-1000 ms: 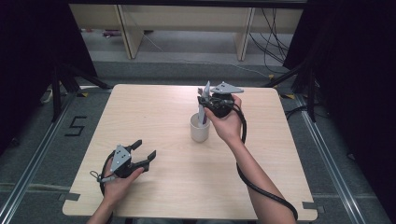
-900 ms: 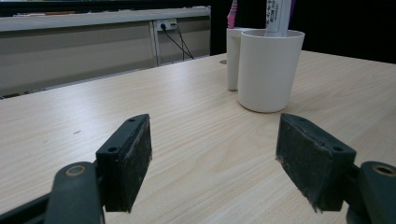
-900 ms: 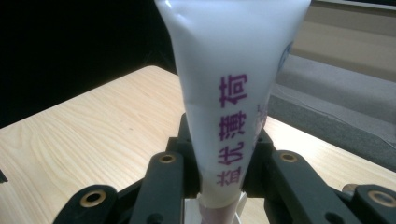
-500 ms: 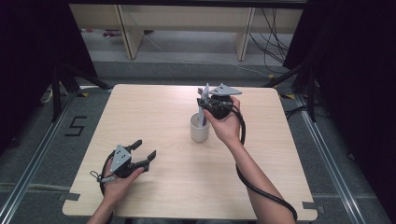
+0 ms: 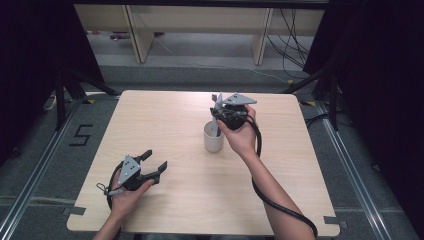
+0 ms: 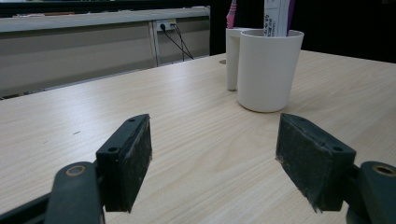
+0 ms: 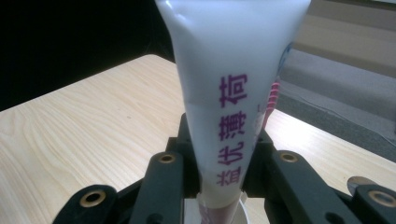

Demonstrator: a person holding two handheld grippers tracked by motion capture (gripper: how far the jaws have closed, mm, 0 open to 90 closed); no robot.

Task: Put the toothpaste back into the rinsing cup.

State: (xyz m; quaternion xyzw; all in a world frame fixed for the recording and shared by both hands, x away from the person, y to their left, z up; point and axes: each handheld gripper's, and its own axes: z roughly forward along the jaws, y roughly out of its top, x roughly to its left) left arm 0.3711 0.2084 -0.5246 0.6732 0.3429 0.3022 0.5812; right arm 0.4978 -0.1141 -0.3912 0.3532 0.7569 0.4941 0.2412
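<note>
White tube (image 7: 224, 93) with purple lettering is pinched between the right gripper (image 5: 218, 116) jaws, directly over the white cup (image 5: 214, 138). Pink toothbrush (image 7: 270, 105) stands just behind the tube. Left gripper (image 5: 151, 165), jaws wide, rests on the wooden table (image 5: 165, 120), well apart from the cup.

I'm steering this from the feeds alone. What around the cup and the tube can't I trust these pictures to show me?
- Tube bottom end: in the right gripper view the right gripper hides it, so its depth in the cup is unknown.
- Pink item: cut off by the top edge in the left gripper view; kind unclear.
- Cup's inside: hidden by its wall in the left gripper view, too small in the high view.
</note>
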